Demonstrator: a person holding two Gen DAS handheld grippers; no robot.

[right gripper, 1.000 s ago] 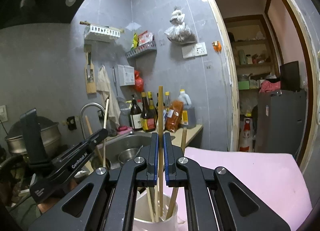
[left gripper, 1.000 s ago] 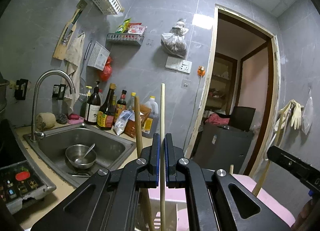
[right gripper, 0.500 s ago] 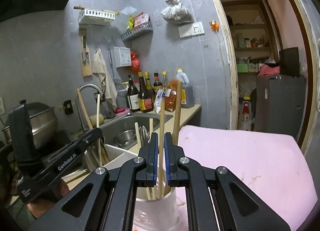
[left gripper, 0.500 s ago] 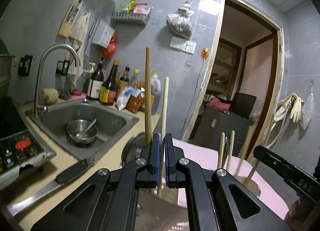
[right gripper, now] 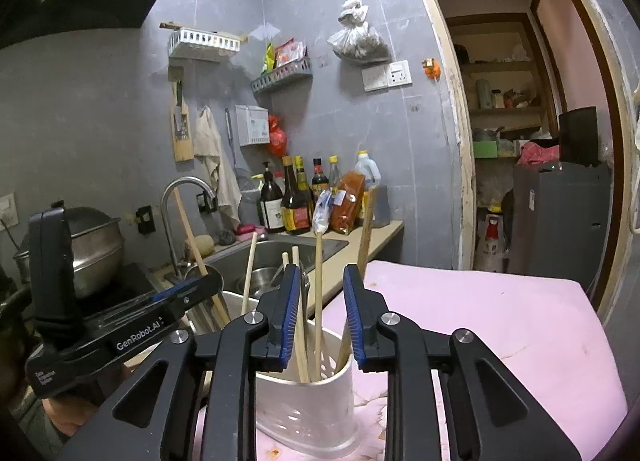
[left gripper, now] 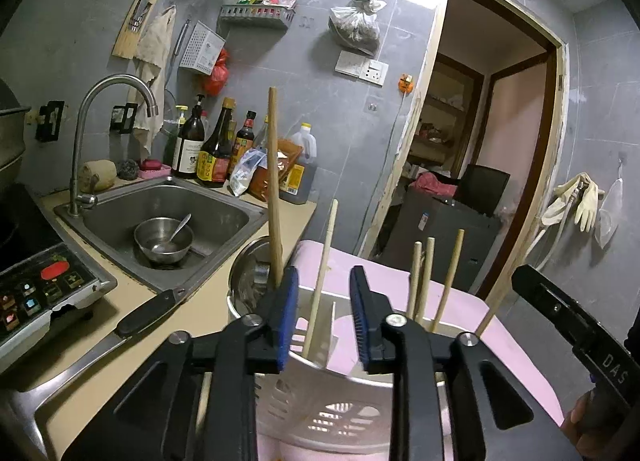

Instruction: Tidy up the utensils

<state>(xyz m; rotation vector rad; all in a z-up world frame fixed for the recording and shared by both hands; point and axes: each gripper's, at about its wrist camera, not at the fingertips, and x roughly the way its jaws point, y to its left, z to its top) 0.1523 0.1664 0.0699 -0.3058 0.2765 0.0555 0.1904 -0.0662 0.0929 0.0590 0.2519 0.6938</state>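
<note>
A white slotted holder [left gripper: 320, 417] stands on the pink cloth [left gripper: 520, 361], with several wooden chopsticks upright in it. My left gripper [left gripper: 323, 317] hangs just above its near end; the jaws are opening and one chopstick [left gripper: 322, 261] stands free between the pads, touching neither. A thicker wooden stick [left gripper: 274, 181] rises behind the left finger. In the right wrist view the same holder [right gripper: 304, 409] sits under my right gripper [right gripper: 322, 317]. Its jaws are also opening, with a chopstick [right gripper: 318, 281] loose between them. The left gripper [right gripper: 192, 293] shows at the left there.
A steel sink [left gripper: 224, 205] holds a bowl with a spoon [left gripper: 162, 239]. A large knife [left gripper: 100, 345] lies on the counter beside an induction cooker [left gripper: 40, 285]. A steel pot [left gripper: 248, 273] stands just behind the holder. Sauce bottles [left gripper: 216, 149] line the wall.
Both grippers were shut on a chopstick each; both jaws have since parted and the chopsticks stand in the holder. The left gripper has come down and tilted toward the holder.
</note>
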